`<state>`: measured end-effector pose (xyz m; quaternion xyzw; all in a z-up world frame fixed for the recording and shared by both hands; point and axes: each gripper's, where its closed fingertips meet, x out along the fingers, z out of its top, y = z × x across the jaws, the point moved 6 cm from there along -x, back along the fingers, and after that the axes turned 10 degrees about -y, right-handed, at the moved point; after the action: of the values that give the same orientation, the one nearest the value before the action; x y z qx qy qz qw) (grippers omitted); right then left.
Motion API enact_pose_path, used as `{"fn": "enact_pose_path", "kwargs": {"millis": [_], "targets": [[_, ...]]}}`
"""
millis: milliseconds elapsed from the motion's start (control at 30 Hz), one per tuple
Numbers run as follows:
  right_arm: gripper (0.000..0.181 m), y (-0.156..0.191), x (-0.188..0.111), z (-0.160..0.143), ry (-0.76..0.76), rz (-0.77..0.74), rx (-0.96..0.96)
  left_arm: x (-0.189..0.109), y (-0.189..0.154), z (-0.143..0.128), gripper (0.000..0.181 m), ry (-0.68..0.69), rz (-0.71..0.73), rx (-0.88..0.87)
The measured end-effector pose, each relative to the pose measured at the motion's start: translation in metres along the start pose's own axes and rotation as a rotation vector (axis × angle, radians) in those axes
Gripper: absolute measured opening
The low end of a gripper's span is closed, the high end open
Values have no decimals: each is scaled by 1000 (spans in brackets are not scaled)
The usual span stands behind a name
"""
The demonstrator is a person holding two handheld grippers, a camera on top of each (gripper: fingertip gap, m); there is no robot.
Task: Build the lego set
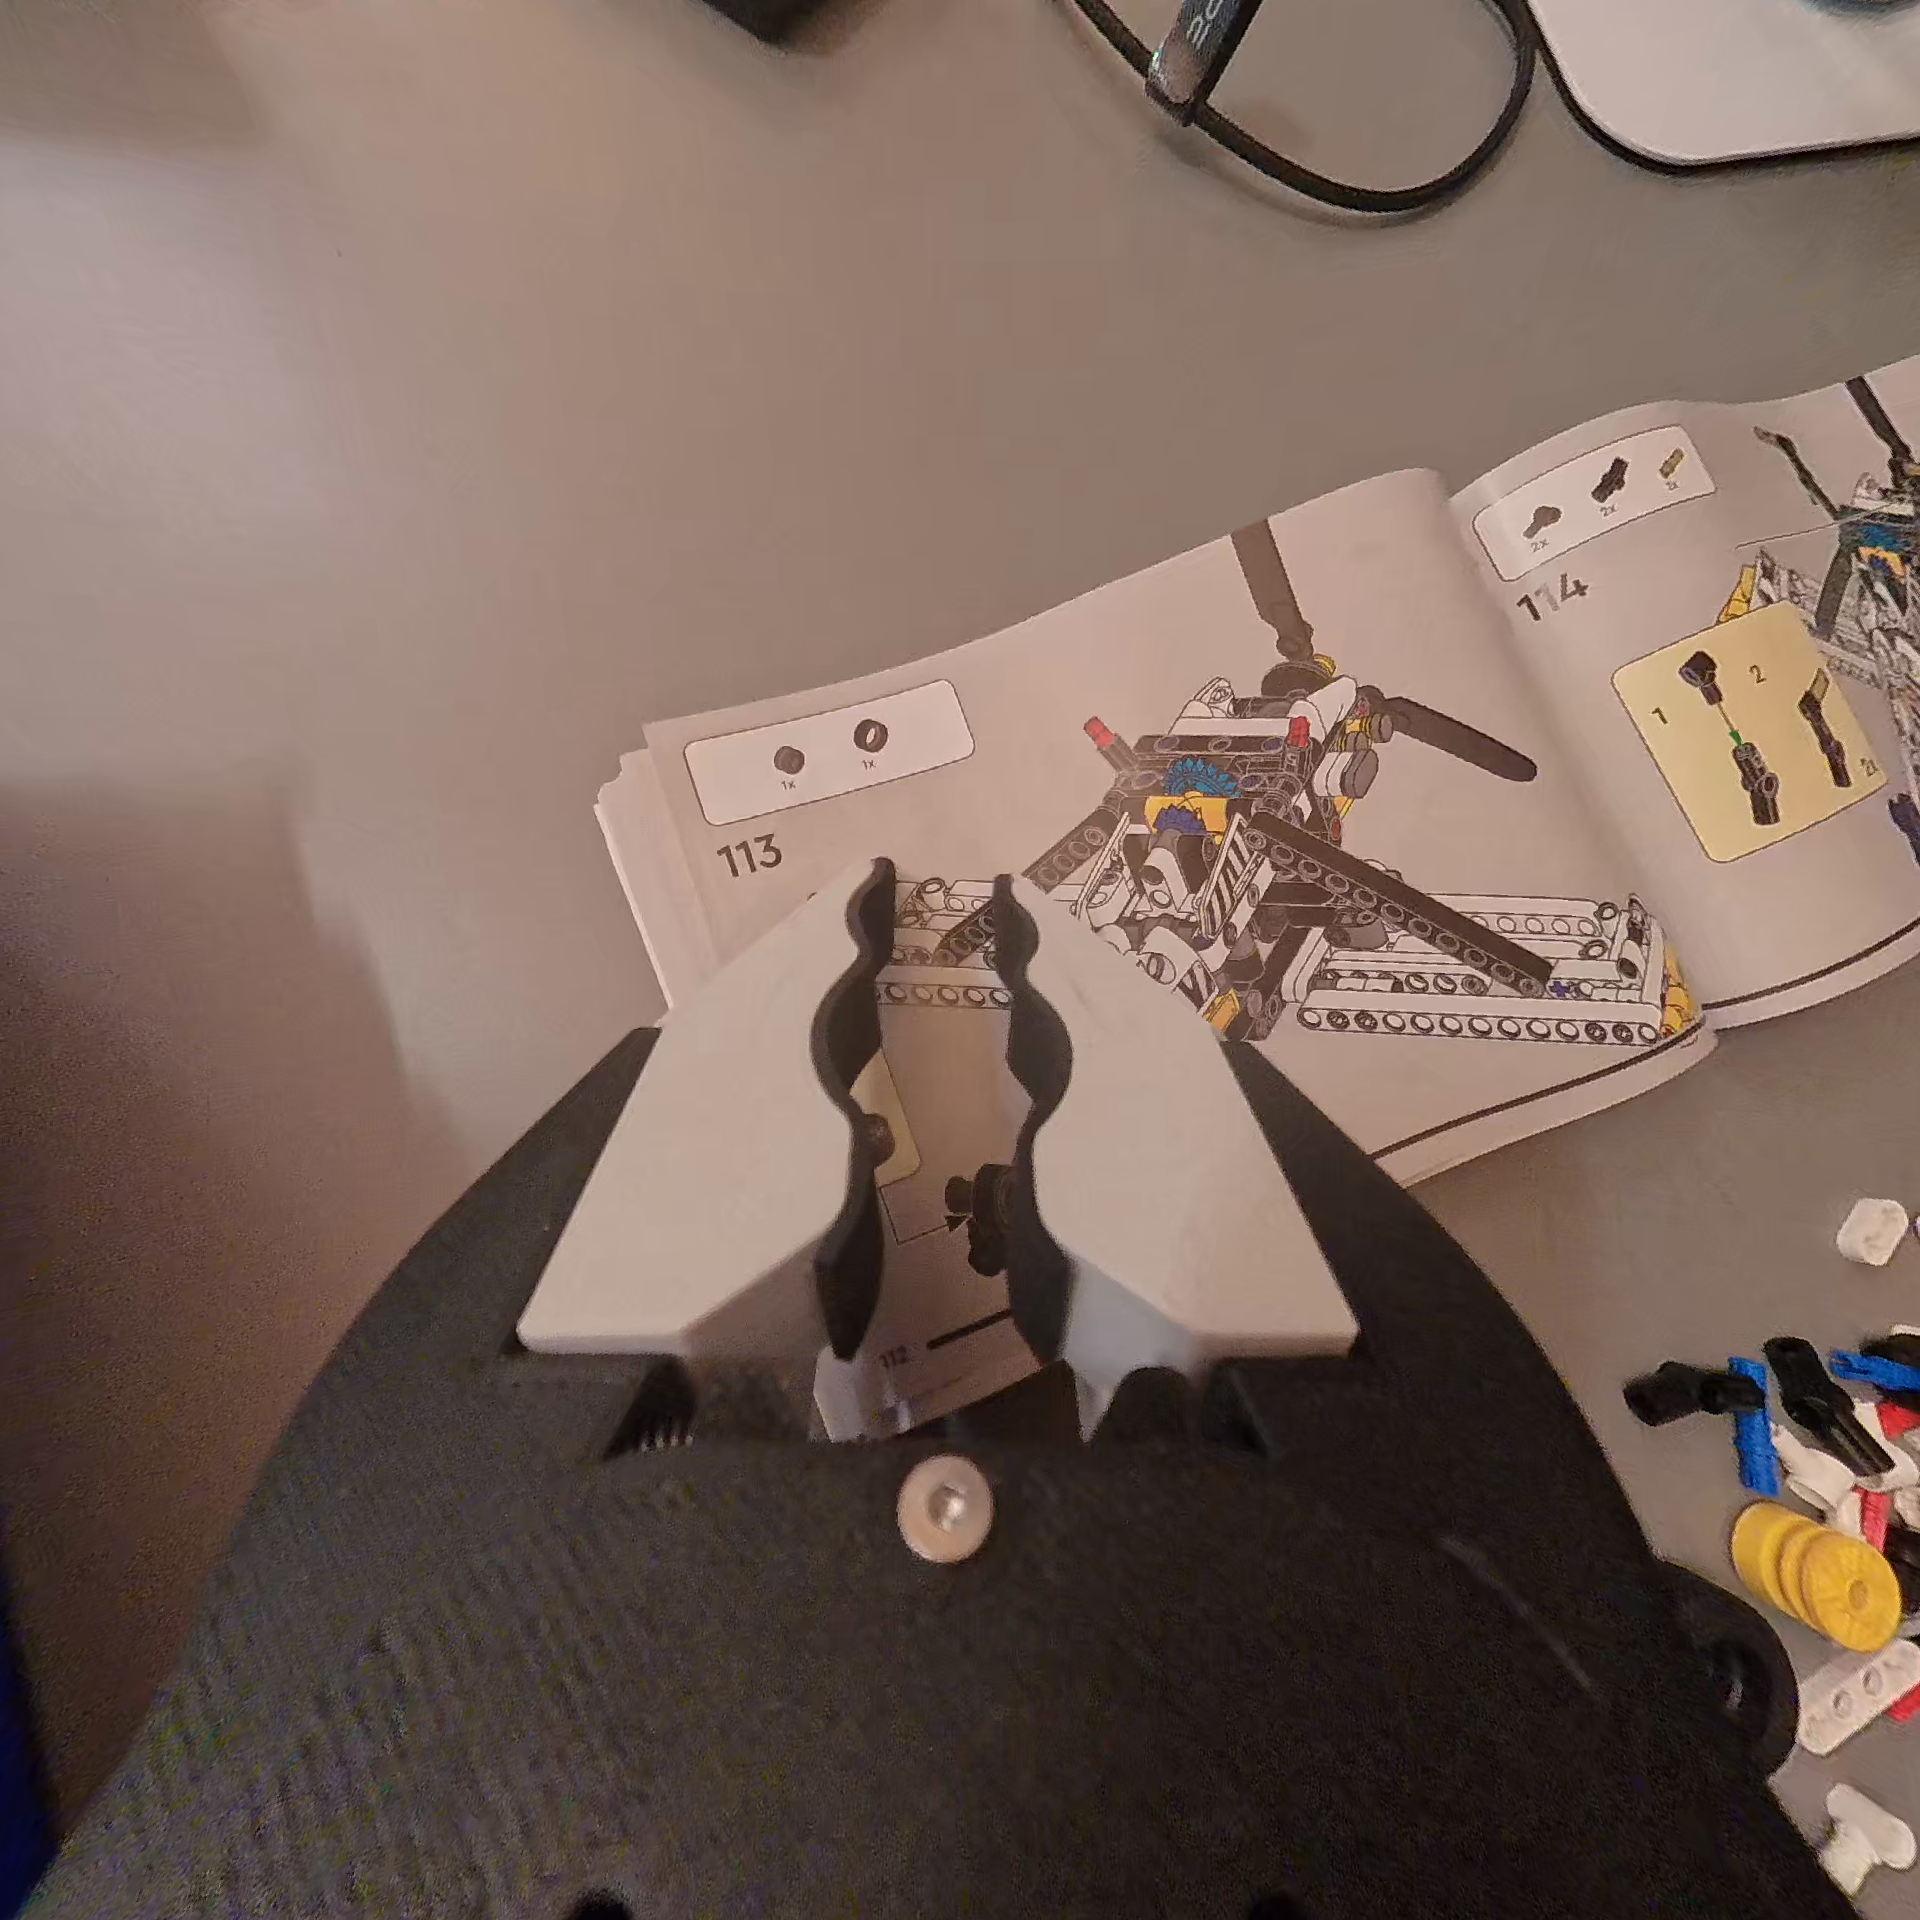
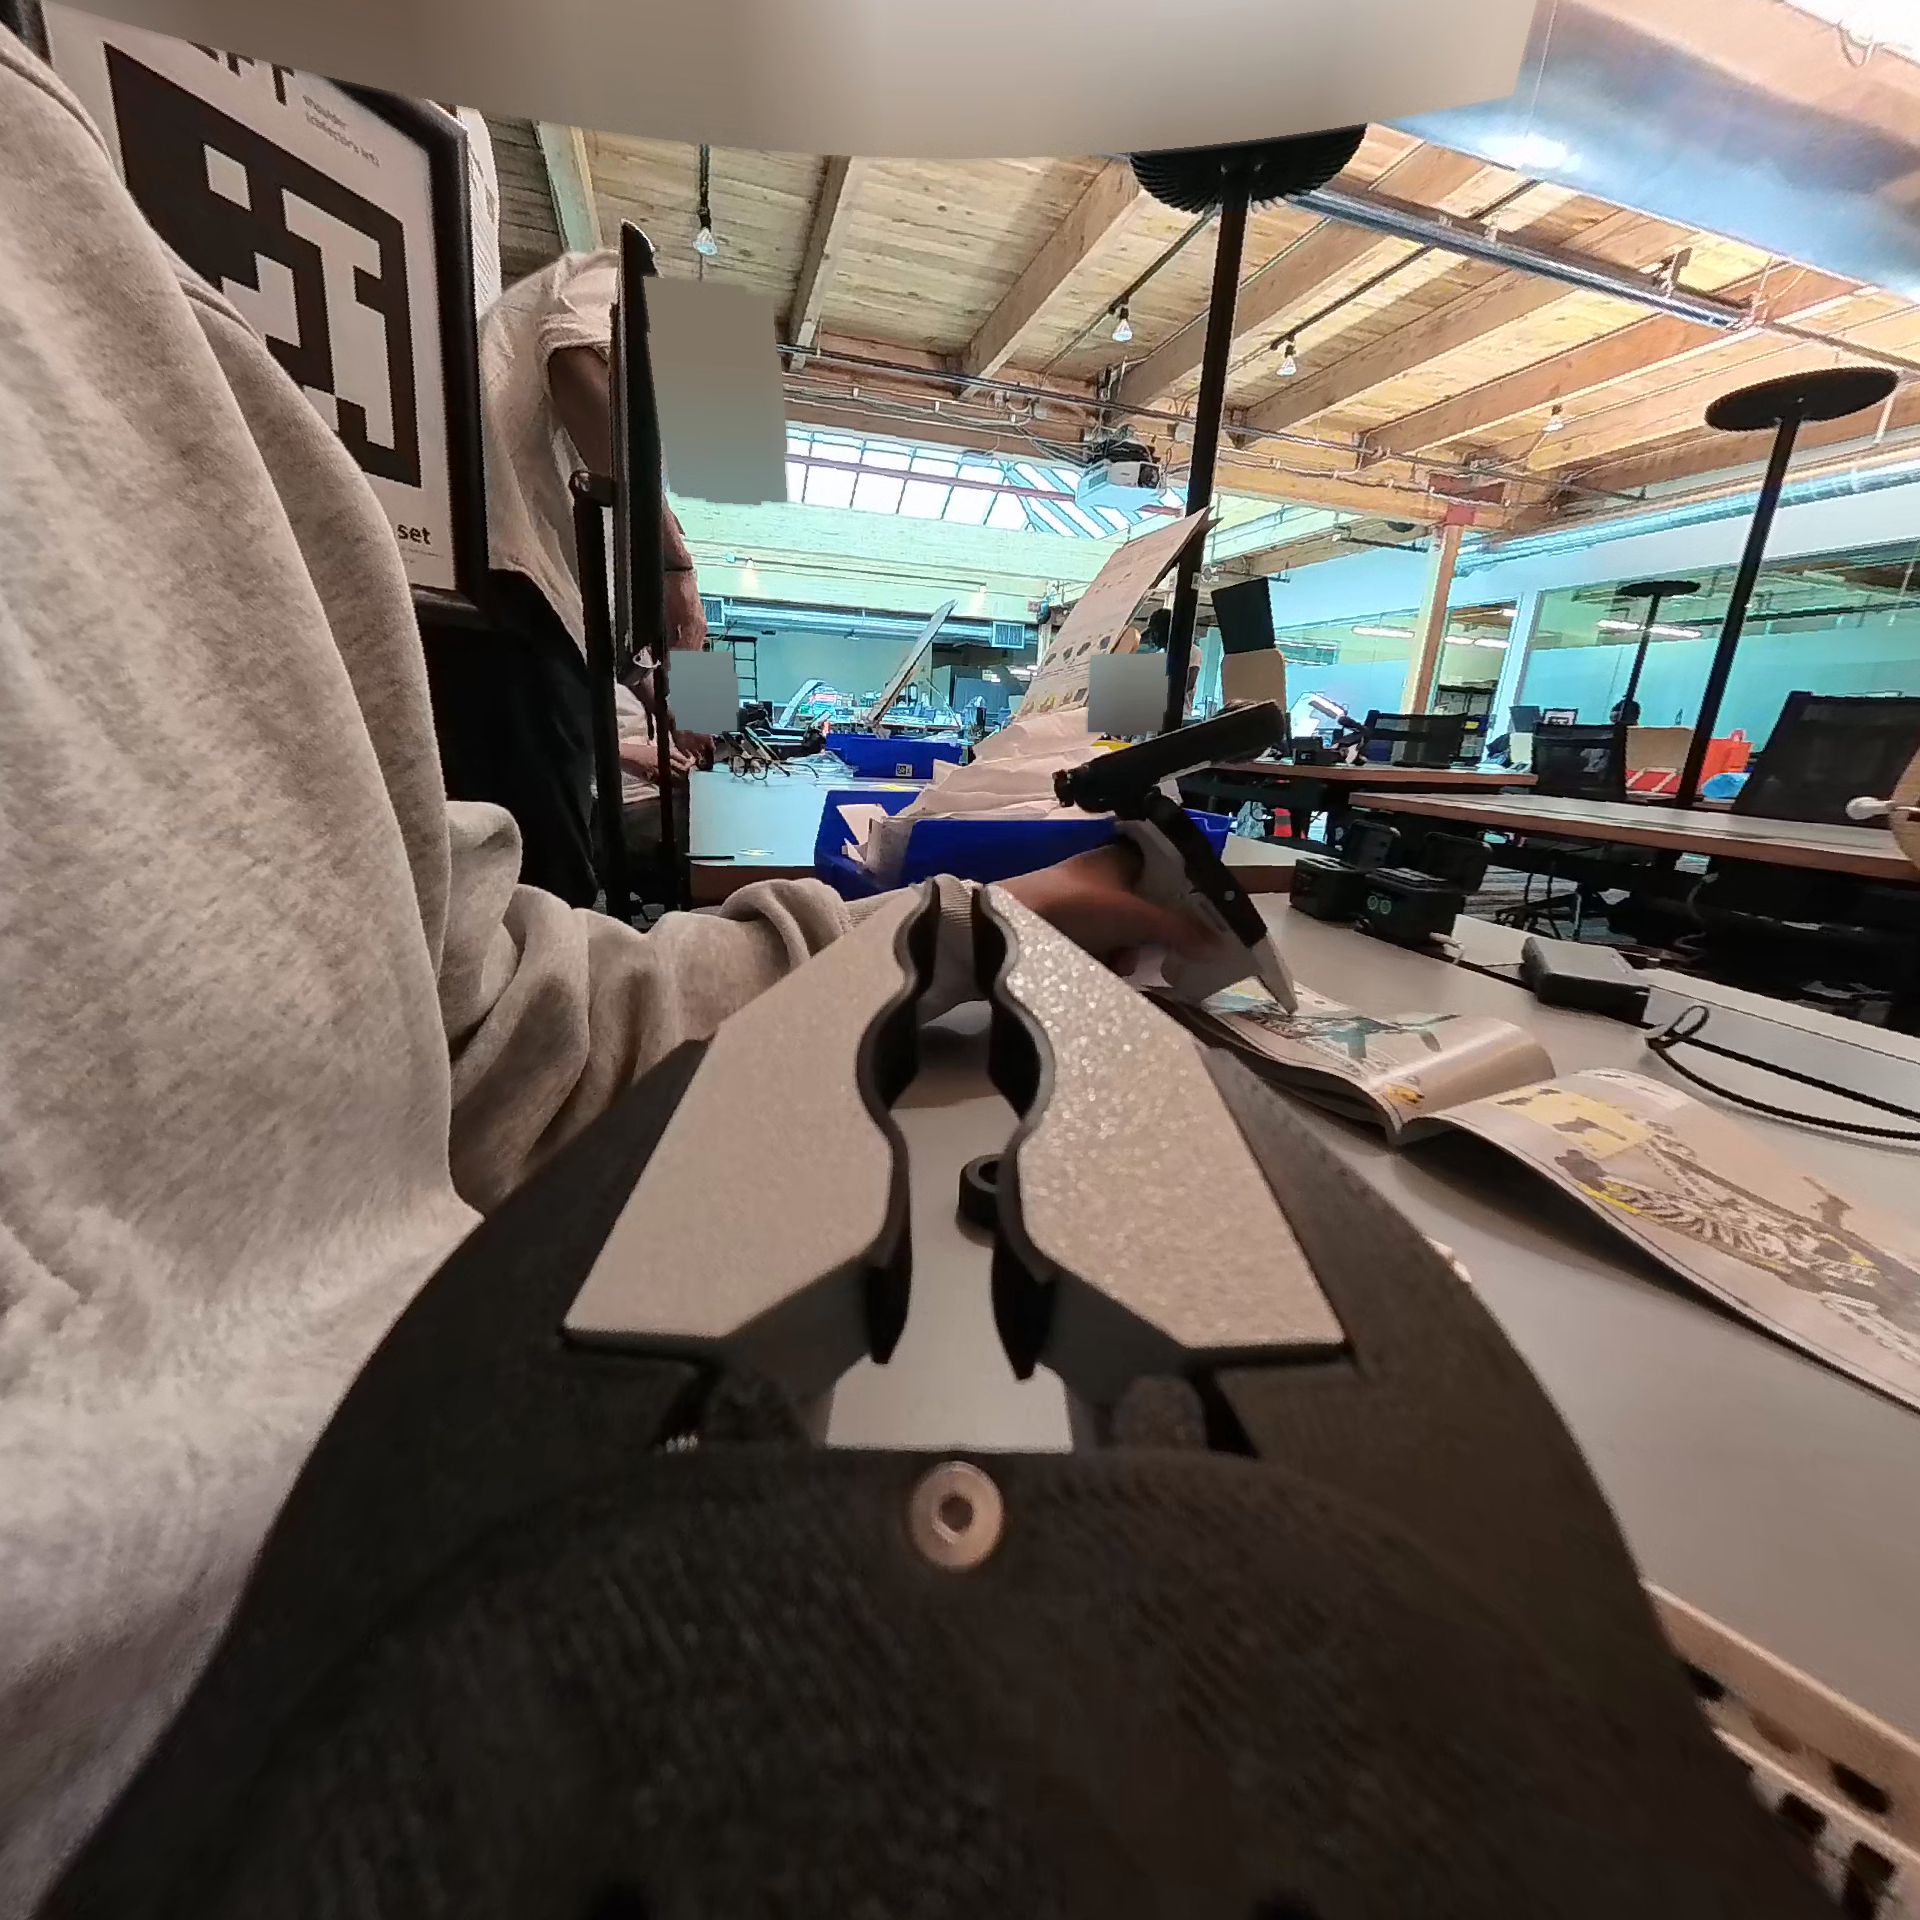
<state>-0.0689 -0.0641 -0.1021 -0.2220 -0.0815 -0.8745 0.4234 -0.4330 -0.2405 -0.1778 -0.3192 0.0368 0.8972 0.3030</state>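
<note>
The open instruction booklet (image 1: 1039, 748) lies on the grey table (image 1: 727, 416). My left gripper (image 1: 940, 883) hovers over its left page, jaws a little apart and empty. A pile of loose Lego pieces (image 1: 1808, 1455), black, blue, red and white, with yellow discs (image 1: 1808, 1579), lies at the right. My right gripper (image 2: 958, 899) is held low near the person's grey sleeve (image 2: 312, 935), jaws narrowly apart. A small black piece (image 2: 982, 1184) shows in the gap against the right finger; I cannot tell whether it is held. The right wrist view shows the left gripper (image 2: 1283, 997) tipped down onto the booklet (image 2: 1455, 1049).
A black cable (image 1: 1351, 187) and a white object (image 1: 1714, 83) lie at the table's far side. In the right wrist view, a blue bin (image 2: 966, 842), small black devices (image 2: 1382, 894) and a black box (image 2: 1584, 977) stand beyond the booklet. Other people work at a farther table.
</note>
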Motion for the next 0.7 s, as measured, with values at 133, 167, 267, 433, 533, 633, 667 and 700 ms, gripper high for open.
{"fn": "enact_pose_path", "kwargs": {"millis": [133, 167, 267, 433, 533, 633, 667, 700], "targets": [[4, 1, 1, 1, 1, 1, 0, -22, -2, 23, 6, -182, 5, 24], [4, 1, 1, 1, 2, 0, 0, -30, -5, 31, 6, -251, -23, 8], [4, 2, 1, 2, 7, 1, -1, -54, -19, 46, 11, -426, -135, -30], [4, 1, 1, 1, 18, -2, 6, -95, -52, 44, 1, -657, -255, 90], [4, 0, 1, 1, 19, -8, 11, -123, -73, 29, 6, -713, -351, 85], [3, 0, 3, 0, 21, -10, 10, -135, -95, 1, 24, -666, -509, 56], [3, 0, 4, 0, 24, -10, 11, -137, -103, -12, 24, -651, -558, 46], [3, 0, 5, -1, 28, -9, 13, -137, -110, -25, 24, -638, -590, 39]]}}
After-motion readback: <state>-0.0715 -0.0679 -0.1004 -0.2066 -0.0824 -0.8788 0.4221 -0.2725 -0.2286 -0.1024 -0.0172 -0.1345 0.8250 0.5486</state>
